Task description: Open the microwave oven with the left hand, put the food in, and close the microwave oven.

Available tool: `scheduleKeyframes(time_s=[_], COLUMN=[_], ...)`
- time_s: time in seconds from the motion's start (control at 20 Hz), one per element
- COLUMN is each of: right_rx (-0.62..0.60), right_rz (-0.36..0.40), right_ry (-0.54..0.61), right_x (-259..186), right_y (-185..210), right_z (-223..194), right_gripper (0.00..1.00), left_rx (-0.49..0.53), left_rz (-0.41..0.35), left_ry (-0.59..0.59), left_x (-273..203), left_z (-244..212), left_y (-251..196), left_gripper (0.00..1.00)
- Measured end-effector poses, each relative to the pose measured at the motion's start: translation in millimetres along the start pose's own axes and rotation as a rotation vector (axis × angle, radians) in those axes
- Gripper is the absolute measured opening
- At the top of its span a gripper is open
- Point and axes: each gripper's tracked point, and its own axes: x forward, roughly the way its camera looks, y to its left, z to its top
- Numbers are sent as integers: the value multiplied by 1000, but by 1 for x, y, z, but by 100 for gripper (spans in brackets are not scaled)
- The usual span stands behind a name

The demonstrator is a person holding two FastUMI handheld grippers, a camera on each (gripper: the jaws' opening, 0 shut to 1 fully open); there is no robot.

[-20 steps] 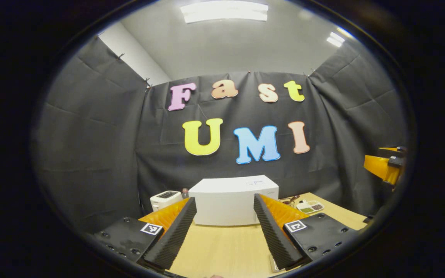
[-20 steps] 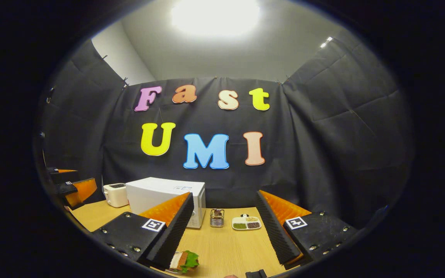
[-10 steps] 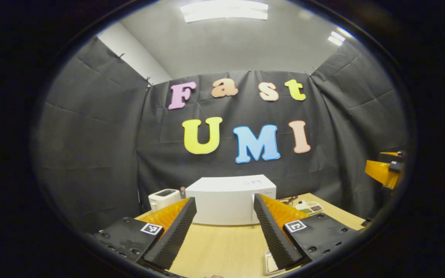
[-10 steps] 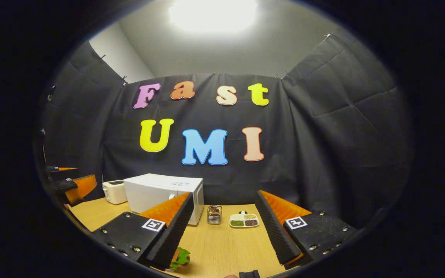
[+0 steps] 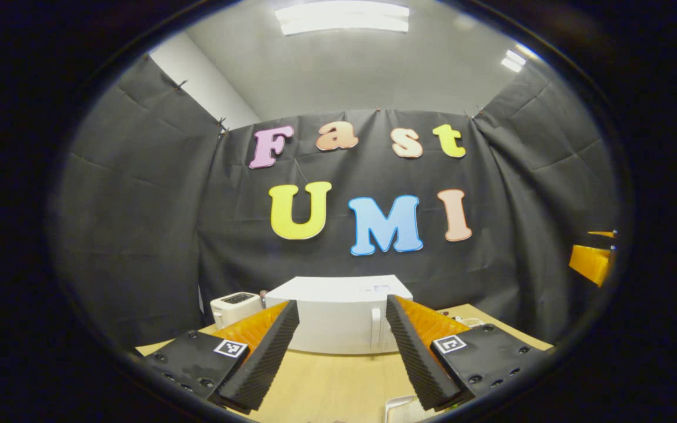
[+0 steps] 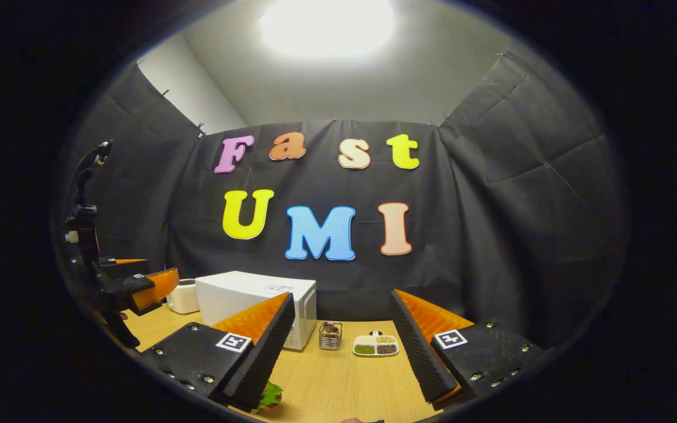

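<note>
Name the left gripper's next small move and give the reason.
Probably ease the left gripper forward toward the microwave and its door handle. The door looks shut, the fingers stand open with nothing between them, and bare table lies between gripper and microwave.

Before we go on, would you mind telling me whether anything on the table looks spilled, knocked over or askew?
Nothing stands out: the microwave is shut and upright, with the toaster, small jar and divided dish all upright.
</note>
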Motion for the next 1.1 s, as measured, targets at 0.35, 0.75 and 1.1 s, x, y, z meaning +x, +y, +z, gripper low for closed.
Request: scheduleKeyframes(time_s=[0.35,0.75,1.1], right_rx=[-5,-42,-34], right_rz=[-96,-229,-344], right_ry=[18,72,85], right_x=[27,56,68], right_y=[1,2,-7], right_z=[-5,-21,-22], right_gripper=[97,97,97], left_rx=[-10,-53,-13], left_rz=[-87,-189,-266], left_ry=[0,71,152], left_x=[89,186,242], left_z=[-21,-86,-158], left_y=[-15,-41,-71], left_gripper=[100,97,97])
